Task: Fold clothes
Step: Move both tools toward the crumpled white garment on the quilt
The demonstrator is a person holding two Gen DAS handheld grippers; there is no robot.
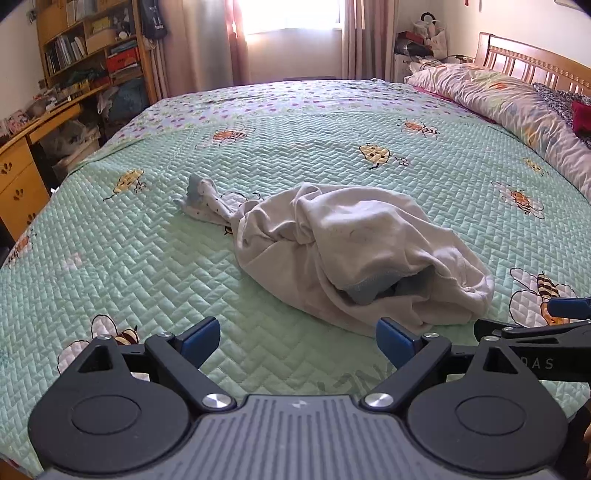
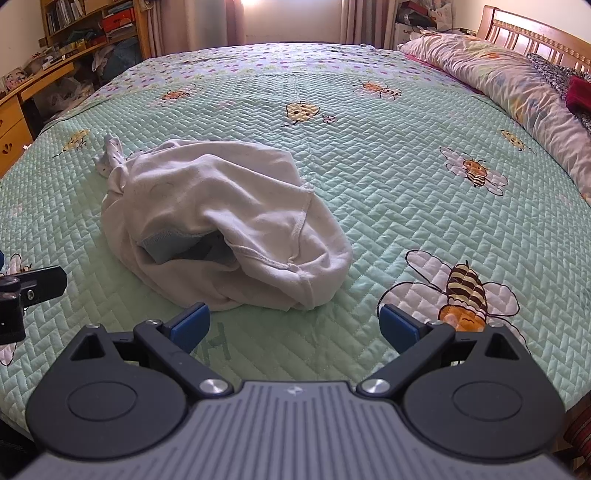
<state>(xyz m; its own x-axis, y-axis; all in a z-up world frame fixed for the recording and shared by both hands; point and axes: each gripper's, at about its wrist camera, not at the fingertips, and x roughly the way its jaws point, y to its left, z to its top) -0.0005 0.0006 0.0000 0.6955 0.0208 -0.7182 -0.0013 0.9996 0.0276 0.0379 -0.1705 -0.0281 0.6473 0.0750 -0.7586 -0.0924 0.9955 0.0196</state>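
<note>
Blue-padded fingers [image 1: 201,339] of the left gripper [image 1: 297,341] stand wide apart with nothing between them, poised above the mint-green quilted bedspread printed with bees [image 1: 147,251]; the fingers [image 2: 399,326] of the right gripper [image 2: 293,325] are likewise spread wide and empty. Crumpled white cotton garment [image 1: 343,251], the item to be folded, lies in a heap on the bedspread, at 1 o'clock from the left gripper and just beyond its right fingertip; in the right wrist view the same garment [image 2: 221,214] lies at 11 o'clock, its near edge just beyond the left fingertip, with no pad touching it. Pale blue ribbed trim [image 2: 166,245] shows inside the garment's opening on the near side. A small white dotted piece of cloth [image 1: 207,201] trails from the heap's far end at 10 o'clock. Along the bed's edge at 2 o'clock lies a rolled floral duvet [image 1: 498,96] before a slatted wooden headboard [image 1: 535,62]. At 10 o'clock beyond the bed stand a wooden desk with drawers [image 1: 18,170] and a cluttered wooden bookshelf [image 1: 92,44]; at 12 o'clock a curtained window [image 1: 291,18] admits bright light. Part of the right gripper appears at 3 o'clock in the left wrist view.
</note>
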